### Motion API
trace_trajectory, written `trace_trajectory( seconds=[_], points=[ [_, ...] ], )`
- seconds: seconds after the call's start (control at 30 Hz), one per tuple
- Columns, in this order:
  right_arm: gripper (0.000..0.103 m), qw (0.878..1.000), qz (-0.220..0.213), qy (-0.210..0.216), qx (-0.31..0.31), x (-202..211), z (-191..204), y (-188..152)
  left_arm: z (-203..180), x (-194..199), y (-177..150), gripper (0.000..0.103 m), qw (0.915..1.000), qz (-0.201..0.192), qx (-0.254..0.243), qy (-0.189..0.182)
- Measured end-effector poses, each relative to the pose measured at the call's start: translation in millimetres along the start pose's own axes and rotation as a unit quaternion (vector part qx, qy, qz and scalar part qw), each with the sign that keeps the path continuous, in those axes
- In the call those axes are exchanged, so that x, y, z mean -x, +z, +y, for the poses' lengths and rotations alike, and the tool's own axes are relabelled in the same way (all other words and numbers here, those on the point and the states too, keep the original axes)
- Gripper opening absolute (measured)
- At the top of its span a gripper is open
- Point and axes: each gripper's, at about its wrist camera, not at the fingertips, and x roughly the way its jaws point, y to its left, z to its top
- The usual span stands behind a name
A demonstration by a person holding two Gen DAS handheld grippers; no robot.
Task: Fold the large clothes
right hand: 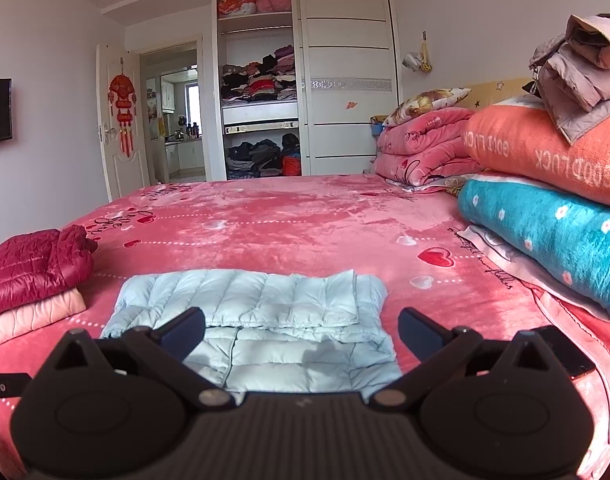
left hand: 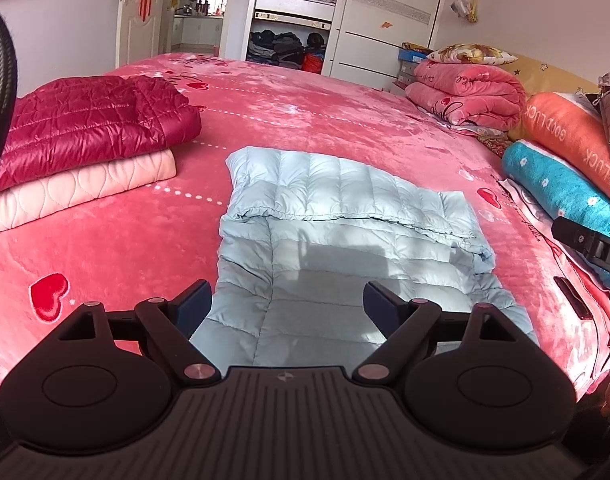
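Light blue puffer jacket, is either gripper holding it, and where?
Neither. The left gripper and right gripper are open above the light blue jacket, gripping nothing.

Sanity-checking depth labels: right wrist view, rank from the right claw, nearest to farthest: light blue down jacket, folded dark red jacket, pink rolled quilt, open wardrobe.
1. light blue down jacket, directly below and ahead of the open right claw.
2. folded dark red jacket, on the left, atop a pink quilted piece.
3. pink rolled quilt, far right of the bed.
4. open wardrobe, at the back wall.
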Motion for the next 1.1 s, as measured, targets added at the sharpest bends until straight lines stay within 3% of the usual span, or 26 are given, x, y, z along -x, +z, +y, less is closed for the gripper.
trace_trajectory(
  seconds=[0.33, 0.57, 0.73, 0.87, 1.03, 1.1],
  points=[
    [0.102, 1.0, -0.022, -0.003, 0.008, 20.0, 2.7, 1.6, -5.3, 14.7, 0.8, 0.103, 0.9997, -0.014, -0.018, -0.011],
    [0.102, 1.0, -0.014, 0.01, 0.009, 29.2, -2.8, 1.1, 2.3, 16.6, 1.2, 0.103, 0.9996, -0.014, -0.023, -0.001],
    [0.102, 0.999, 0.027, 0.035, 0.002, 29.9, -21.3, -6.7, 13.5, 10.4, -2.2, 0.103, 0.9997, 0.0, -0.015, 0.02],
    [0.102, 0.995, 0.085, 0.052, -0.011, 22.8, -48.1, -16.5, 26.2, 1.4, -7.0, 0.103, 0.9992, 0.016, -0.003, 0.037],
    [0.102, 0.988, 0.153, 0.009, 0.015, 13.9, -81.0, -35.6, 43.5, -16.1, -12.4, 0.103, 0.9976, 0.042, 0.023, 0.049],
    [0.102, 0.984, 0.175, 0.014, -0.007, 9.0, -97.3, -42.8, 47.9, -22.1, -14.7, 0.103, 0.9967, 0.054, 0.03, 0.052]
  ],
)
